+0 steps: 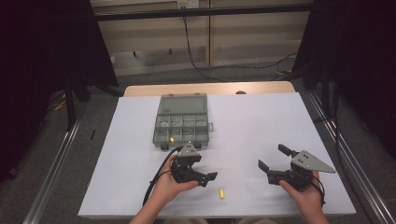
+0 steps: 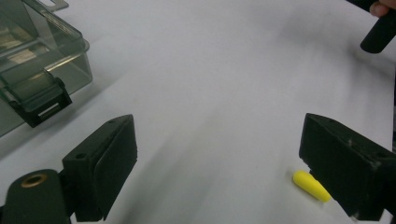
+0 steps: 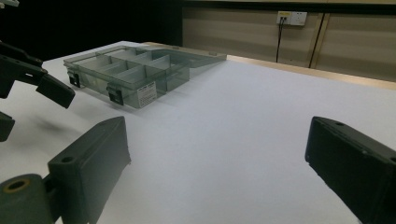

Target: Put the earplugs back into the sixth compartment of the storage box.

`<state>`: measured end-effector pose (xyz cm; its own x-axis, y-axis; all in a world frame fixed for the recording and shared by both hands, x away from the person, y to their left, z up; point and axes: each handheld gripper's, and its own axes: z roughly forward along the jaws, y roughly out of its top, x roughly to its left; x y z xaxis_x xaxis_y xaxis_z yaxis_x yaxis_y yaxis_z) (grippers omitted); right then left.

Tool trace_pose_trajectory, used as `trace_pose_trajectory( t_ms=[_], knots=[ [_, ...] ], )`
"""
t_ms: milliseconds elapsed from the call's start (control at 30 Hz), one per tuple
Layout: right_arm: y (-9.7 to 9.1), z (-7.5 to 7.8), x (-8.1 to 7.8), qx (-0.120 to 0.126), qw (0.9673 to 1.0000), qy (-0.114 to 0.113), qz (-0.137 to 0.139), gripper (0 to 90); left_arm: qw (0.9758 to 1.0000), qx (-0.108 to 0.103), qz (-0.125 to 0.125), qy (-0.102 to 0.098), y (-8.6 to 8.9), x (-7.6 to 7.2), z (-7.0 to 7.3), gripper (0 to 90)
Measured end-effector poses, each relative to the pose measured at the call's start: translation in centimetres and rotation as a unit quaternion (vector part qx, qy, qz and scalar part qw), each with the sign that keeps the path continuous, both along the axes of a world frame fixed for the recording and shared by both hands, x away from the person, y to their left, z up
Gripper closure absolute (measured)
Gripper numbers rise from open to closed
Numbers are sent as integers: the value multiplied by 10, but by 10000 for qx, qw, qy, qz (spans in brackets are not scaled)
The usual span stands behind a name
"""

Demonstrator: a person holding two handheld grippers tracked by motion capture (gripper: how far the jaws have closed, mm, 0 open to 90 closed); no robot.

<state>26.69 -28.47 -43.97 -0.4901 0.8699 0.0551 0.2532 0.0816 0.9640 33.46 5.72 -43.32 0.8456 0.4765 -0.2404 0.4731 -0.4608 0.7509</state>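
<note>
White table sheet (image 1: 261,121) over a wooden tabletop (image 1: 205,88). Black cables (image 1: 196,60) trailing across grey carpet (image 1: 154,77) behind. Wall socket (image 3: 292,17) on the panelled back wall (image 1: 252,37).

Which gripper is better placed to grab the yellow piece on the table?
Left. The left gripper is open and right beside the yellow piece, which lies by one of its fingers in its own view. The right gripper, also open, is farther off.

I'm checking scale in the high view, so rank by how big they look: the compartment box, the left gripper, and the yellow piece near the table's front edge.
1. Compartment box, lid open, largest.
2. Left gripper, clearly smaller.
3. Yellow piece, by far the smallest.
</note>
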Motion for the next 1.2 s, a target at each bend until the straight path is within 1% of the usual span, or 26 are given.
trace_pose_trajectory(
  t_ms=[67, 267, 367, 467, 600, 633, 667, 733, 800, 867, 900, 933, 1067, 1100, 1200],
  knots=[
    [0, 0, 0, -9, 10000, -4, -1, 58, 10000, -6, -17, 13, -1, -2, 0, 112],
    [-1, 0, 0, 10, 10000, -14, -12, 58, 10000, -9, -76, -32, -4, -6, -1, 112],
    [-1, 0, 0, 21, 10000, -14, -23, 58, 9998, 83, -153, -42, -6, -7, -2, 113],
    [-1, 0, 0, 28, 10000, -4, -24, 58, 9998, 81, -185, -56, -7, -8, -3, 112],
    [-1, 0, 0, 21, 10000, -11, -15, 58, 9998, 57, -168, -66, -8, -9, -3, 112],
    [-1, 0, 0, 19, 10000, -9, -15, 58, 9998, 83, -184, -93, -8, -9, -3, 112],
    [-1, 0, 0, 18, 10000, -9, -15, 58, 9998, 55, -179, -98, -8, -10, -4, 112],
    [-1, 0, 0, 22, 10000, -9, -20, 58, 9997, 61, -199, -94, -9, -12, -5, 112],
    [-1, 0, 0, 20, 10000, -10, -19, 58, 9996, 108, -251, -81, -10, -13, -6, 112],
    [-1, 0, 0, 13, 10000, -9, -14, 58, 9996, 87, -251, -84, -11, -15, -7, 112],
    [0, 0, 0, 16, 10000, 0, -15, 58, 9995, 92, -285, -117, -12, -15, -8, 112],
    [0, 0, 0, 15, 10000, 1, -16, 58, 9994, 122, -322, -105, -13, -15, -8, 113],
    [-1, 0, 0, 35, 10000, -12, -31, 58, 9991, 125, -374, -125, -16, -17, -10, 115],
    [-1, 0, 0, 36, 10000, -12, -35, 58, 9991, 170, -368, -145, -16, -18, -10, 119],
    [-1, 0, 0, 35, 10000, -10, -30, 58, 9989, 153, -419, -106, -17, -18, -10, 125]
  ],
)
